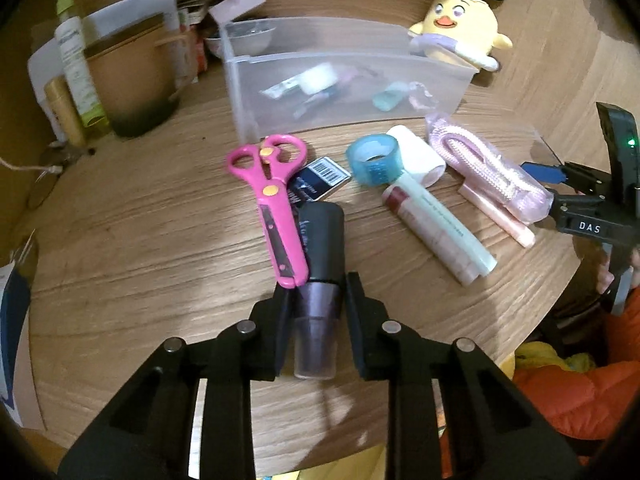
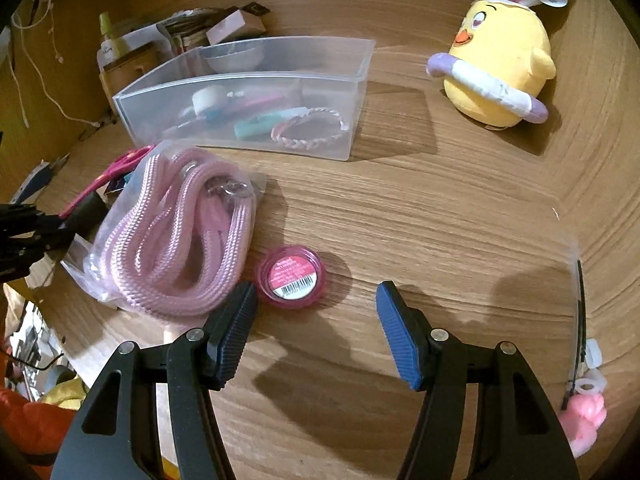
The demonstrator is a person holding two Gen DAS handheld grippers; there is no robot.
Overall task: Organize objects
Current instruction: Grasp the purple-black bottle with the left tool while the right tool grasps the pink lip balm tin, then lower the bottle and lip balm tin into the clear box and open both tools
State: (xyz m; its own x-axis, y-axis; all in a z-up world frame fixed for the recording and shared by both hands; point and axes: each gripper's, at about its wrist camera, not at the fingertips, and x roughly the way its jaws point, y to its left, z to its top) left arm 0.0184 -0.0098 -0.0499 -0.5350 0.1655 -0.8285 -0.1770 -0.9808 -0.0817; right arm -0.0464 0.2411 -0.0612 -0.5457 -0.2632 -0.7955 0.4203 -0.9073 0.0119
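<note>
Gripping a dark-capped bottle [image 1: 320, 276] with the left hand-held gripper [image 1: 318, 300] on the wooden surface [image 1: 160, 240], beside pink scissors [image 1: 272, 204]. Right hand-held gripper [image 2: 316, 334] held open, empty, near a pink round tin [image 2: 294, 278].

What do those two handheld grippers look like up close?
Both are black plastic with silver pivot pins. The left gripper has plain black fingers. The right gripper has ribbed blue pads; its body bears white letters "DAS" and a green light. An orange puffy sleeve shows below it.
</note>
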